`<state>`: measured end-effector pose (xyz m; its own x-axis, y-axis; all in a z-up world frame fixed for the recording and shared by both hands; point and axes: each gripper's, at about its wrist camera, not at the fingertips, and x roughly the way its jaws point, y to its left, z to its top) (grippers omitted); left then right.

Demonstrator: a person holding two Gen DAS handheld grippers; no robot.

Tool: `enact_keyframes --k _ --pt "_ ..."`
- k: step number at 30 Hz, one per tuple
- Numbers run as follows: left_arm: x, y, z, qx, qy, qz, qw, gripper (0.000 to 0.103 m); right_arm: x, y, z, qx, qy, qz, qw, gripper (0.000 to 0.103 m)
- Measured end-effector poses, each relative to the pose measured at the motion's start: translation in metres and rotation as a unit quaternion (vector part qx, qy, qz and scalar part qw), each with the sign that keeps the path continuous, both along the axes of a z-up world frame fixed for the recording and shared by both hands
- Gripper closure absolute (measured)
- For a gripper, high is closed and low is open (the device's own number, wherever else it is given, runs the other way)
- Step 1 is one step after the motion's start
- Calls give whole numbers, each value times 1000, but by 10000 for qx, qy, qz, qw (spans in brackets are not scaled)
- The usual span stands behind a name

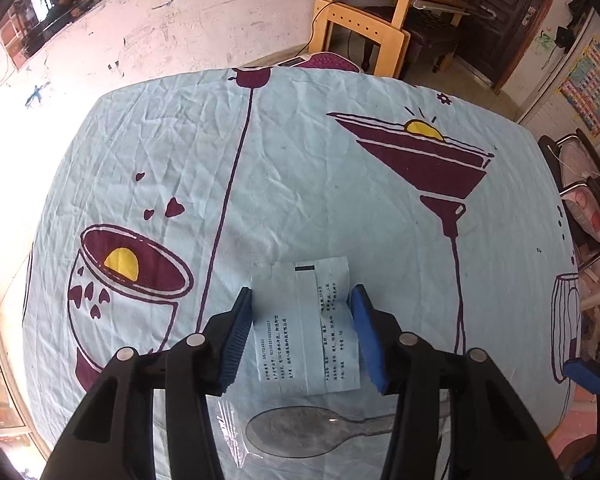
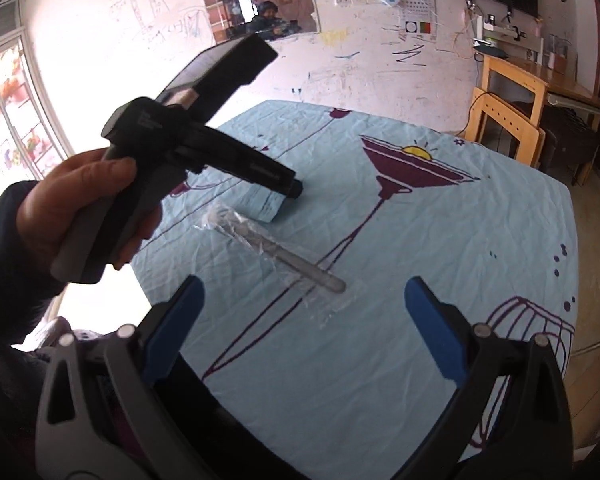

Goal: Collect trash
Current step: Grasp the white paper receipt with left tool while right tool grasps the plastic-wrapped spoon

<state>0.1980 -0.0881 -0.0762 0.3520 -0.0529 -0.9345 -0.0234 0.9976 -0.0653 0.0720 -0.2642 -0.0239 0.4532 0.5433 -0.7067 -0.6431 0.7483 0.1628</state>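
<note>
Your left gripper [image 1: 302, 334] is down at the worktop [image 1: 320, 160] with its jaws spread on either side of the pale blue packet [image 1: 300, 328]. The blue pads [image 1: 366, 340] sit just beside the packet's long edges; you cannot tell from the left wrist view whether they touch it yet. The packet lies flat on the wrinkled light blue cloth [image 1: 300, 184], printed side up, with dark text running along its length.

Just nearer to you than the packet lies a spoon [image 1: 300, 434] sealed in a clear wrapper [image 1: 230, 428], bowl towards the left, handle towards the right. In the right wrist view the same spoon [image 2: 284, 256] stretches diagonally across the cloth [image 2: 440, 248], its handle end pointing towards your right gripper [image 2: 304, 328].

Your right gripper hovers above the worktop [image 2: 500, 208] with its jaws spread wide and nothing between them. The spoon's handle end lies ahead of them, apart from both pads. Your left hand [image 2: 80, 208] grips the handle of the left gripper [image 2: 288, 190], whose tip rests over the packet [image 2: 262, 204].
</note>
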Motion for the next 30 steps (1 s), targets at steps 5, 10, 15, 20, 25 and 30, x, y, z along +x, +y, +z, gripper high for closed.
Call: enact_keyframes --k 5,10,15,20,25,30 --pt "5 25 3 -468 -6 12 9989 59 9 35 -2 -346 -87 461 9983 7" --pt "2 55 11 -657 -194 190 9975 60 18 74 -10 -880 -101 931 9917 7" --pt "-6 74 21 -853 -318 174 9957 60 33 93 -18 -1154 34 942 9888 9" --pt "-15 87 27 -1055 -404 158 9935 59 47 108 -31 -1538 245 838 9842 54" --pt "-21 98 30 -1179 -440 126 9920 59 49 116 -28 -1614 359 767 9832 87" --pt "-23 107 33 -1252 -491 143 9908 59 56 110 -26 -1353 625 409 9880 91"
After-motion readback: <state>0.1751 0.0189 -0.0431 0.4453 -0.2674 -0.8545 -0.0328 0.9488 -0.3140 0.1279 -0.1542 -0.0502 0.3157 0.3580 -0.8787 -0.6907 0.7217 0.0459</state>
